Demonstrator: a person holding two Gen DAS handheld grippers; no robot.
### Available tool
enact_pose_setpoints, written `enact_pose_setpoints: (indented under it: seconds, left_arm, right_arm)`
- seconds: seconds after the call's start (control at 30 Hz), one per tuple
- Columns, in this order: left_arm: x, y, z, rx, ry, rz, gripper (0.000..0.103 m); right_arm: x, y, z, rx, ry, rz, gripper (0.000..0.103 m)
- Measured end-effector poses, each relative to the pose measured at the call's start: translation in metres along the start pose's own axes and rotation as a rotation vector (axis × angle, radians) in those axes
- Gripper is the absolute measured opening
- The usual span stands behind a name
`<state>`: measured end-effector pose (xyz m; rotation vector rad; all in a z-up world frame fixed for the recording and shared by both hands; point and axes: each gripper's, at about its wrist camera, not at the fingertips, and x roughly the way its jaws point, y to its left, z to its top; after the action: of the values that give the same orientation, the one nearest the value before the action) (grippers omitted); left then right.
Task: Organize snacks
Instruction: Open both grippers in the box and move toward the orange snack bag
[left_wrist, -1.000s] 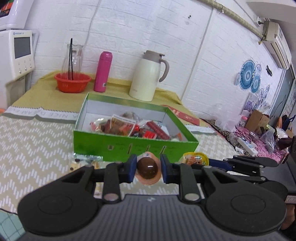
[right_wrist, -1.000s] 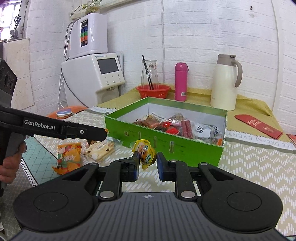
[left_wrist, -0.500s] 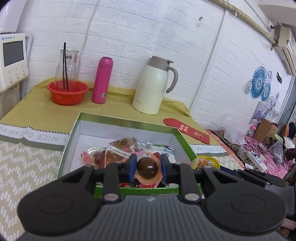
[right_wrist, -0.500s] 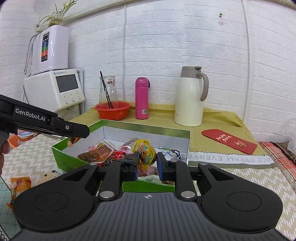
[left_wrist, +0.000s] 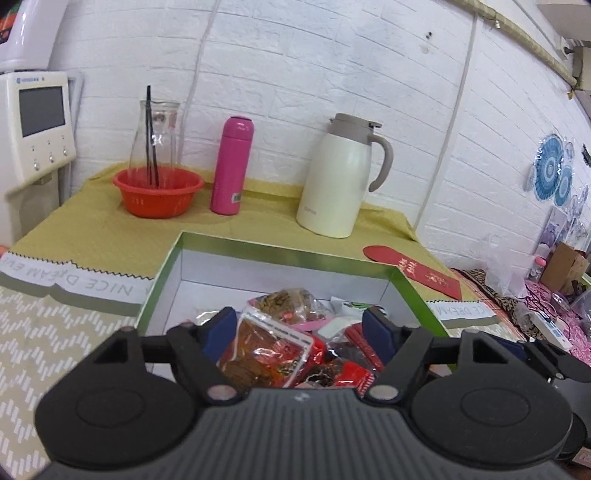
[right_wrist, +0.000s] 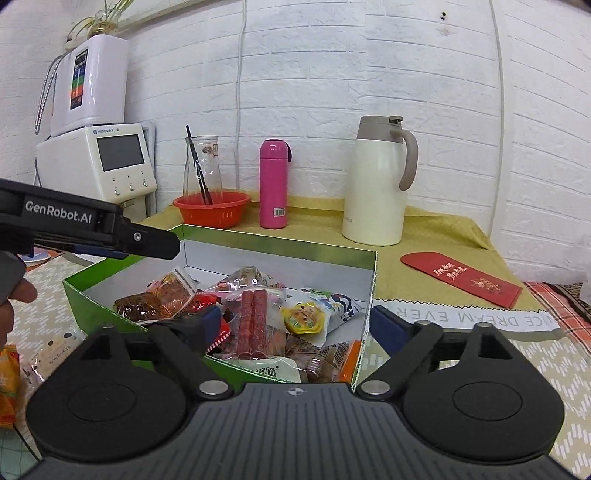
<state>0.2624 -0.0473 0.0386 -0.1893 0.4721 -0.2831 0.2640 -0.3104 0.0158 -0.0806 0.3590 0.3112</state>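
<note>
A green box (left_wrist: 162, 269) with white inner walls holds several snack packets (left_wrist: 269, 347). My left gripper (left_wrist: 301, 330) is open and empty above the box. My right gripper (right_wrist: 295, 325) is open and empty over the box (right_wrist: 373, 280) near its right wall. A yellow jelly cup (right_wrist: 304, 317) lies on the packets between the right fingers, beside red sausage sticks (right_wrist: 253, 321). The left gripper's body (right_wrist: 96, 232) reaches over the box's left side in the right wrist view. Loose snacks (right_wrist: 7, 373) lie on the table left of the box.
Behind the box stand a red bowl (left_wrist: 159, 192) with a glass carafe (left_wrist: 155, 140), a pink bottle (left_wrist: 232, 166) and a cream jug (left_wrist: 340, 177). A red envelope (right_wrist: 461, 277) lies to the right. A white appliance (right_wrist: 107, 162) stands at the left.
Both grippers opened over the box. The brown egg snack left the left gripper and the yellow jelly cup left the right gripper; the cup now lies in the box.
</note>
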Motion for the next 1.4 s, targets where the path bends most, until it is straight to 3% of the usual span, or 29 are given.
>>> enact_pose_setpoints:
  seconds: [0.07,0.1,0.2,0.43,0.8,0.93,1.23,1.4]
  left_arm:
    - [0.001,0.003,-0.001,-0.015,0.02,0.041,0.09]
    - [0.0,0.004,-0.002,-0.02,0.016,0.069,0.103]
    - [-0.005,0.006,-0.004,-0.003,-0.007,0.097,0.103]
    - [-0.022,0.006,-0.004,0.002,-0.02,0.085,0.103]
    - [-0.064,-0.002,-0.012,0.03,-0.035,0.046,0.103]
    - [-0.088,-0.001,-0.008,0.039,-0.038,-0.001,0.103]
    - [-0.169,0.025,-0.013,0.038,-0.108,-0.009,0.103]
    - [-0.192,0.055,-0.044,-0.011,-0.072,0.036,0.103]
  right_arm:
    - [0.0,0.002,-0.002,-0.01,0.006,-0.012,0.103]
    - [0.001,0.003,-0.003,-0.014,0.014,-0.018,0.103]
    - [0.0,0.003,-0.005,-0.002,0.018,-0.025,0.103]
    - [-0.011,0.012,0.0,-0.01,0.018,-0.008,0.103]
    - [-0.043,0.039,0.007,-0.079,-0.002,0.042,0.103]
    - [-0.058,0.05,0.013,-0.105,0.009,0.056,0.103]
    - [-0.113,0.067,0.026,-0.09,-0.023,0.177,0.103]
    - [-0.131,0.085,0.02,-0.079,-0.015,0.276,0.103]
